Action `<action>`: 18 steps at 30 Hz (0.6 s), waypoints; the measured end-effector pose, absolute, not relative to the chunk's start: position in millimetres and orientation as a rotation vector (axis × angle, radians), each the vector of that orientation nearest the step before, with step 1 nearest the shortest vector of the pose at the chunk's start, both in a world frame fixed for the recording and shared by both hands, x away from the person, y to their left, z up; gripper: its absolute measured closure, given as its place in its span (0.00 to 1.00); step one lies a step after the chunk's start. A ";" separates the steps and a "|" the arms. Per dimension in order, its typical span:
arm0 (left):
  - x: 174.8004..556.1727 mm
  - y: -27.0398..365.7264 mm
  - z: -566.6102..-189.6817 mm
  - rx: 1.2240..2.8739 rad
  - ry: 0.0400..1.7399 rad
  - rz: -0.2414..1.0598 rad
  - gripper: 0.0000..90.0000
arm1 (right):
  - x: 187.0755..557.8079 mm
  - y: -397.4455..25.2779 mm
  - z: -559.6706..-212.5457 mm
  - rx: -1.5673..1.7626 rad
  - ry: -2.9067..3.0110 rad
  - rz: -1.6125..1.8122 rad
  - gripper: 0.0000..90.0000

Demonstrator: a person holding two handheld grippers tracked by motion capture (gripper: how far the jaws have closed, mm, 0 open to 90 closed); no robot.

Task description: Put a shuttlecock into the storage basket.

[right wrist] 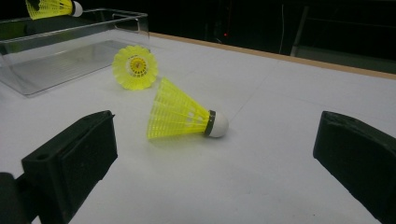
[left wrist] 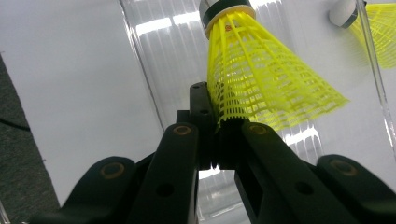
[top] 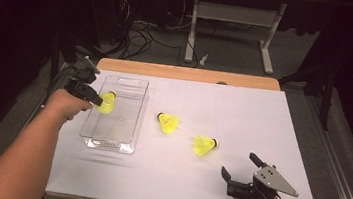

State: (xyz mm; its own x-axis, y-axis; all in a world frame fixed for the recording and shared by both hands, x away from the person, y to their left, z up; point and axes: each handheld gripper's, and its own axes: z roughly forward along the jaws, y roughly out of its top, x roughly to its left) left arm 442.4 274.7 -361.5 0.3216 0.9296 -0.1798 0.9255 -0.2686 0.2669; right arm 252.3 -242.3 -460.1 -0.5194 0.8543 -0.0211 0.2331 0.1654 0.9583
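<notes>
My left gripper (top: 98, 100) is shut on the skirt rim of a yellow shuttlecock (top: 107, 102) (left wrist: 261, 79) and holds it over the left part of a clear plastic tray (top: 124, 139) (left wrist: 159, 56). Two more yellow shuttlecocks lie on the white table top: one (top: 168, 122) (right wrist: 136, 67) just right of the tray, another (top: 204, 145) (right wrist: 184, 116) further right with its white cork pointing right. My right gripper (top: 242, 166) (right wrist: 215, 163) stands open near the front edge, a little short of that second shuttlecock.
The tray (right wrist: 60, 51) lies at the left of the white sheet (top: 243, 117), close to the table's left edge. A wooden strip (top: 187, 73) runs along the far edge. Beyond it are a desk frame (top: 233, 25) and floor cables (top: 142, 32).
</notes>
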 end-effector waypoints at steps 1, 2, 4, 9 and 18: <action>443.4 274.3 -364.0 2.281 1.669 0.016 0.98 | 252.3 -242.2 -460.2 1.030 1.863 1.372 0.00; 444.4 274.3 -366.4 2.284 1.674 0.018 0.98 | 252.3 -242.1 -460.2 1.030 1.864 1.372 0.00; 446.2 273.4 -370.2 2.290 1.682 0.023 0.98 | 252.2 -241.8 -460.2 1.026 1.866 1.373 0.00; 449.0 268.9 -376.9 2.302 1.691 0.018 0.98 | 252.0 -241.2 -460.5 1.025 1.870 1.372 0.00; 451.2 268.0 -389.9 2.318 1.711 0.013 0.98 | 250.8 -241.7 -459.7 1.022 1.865 1.373 0.00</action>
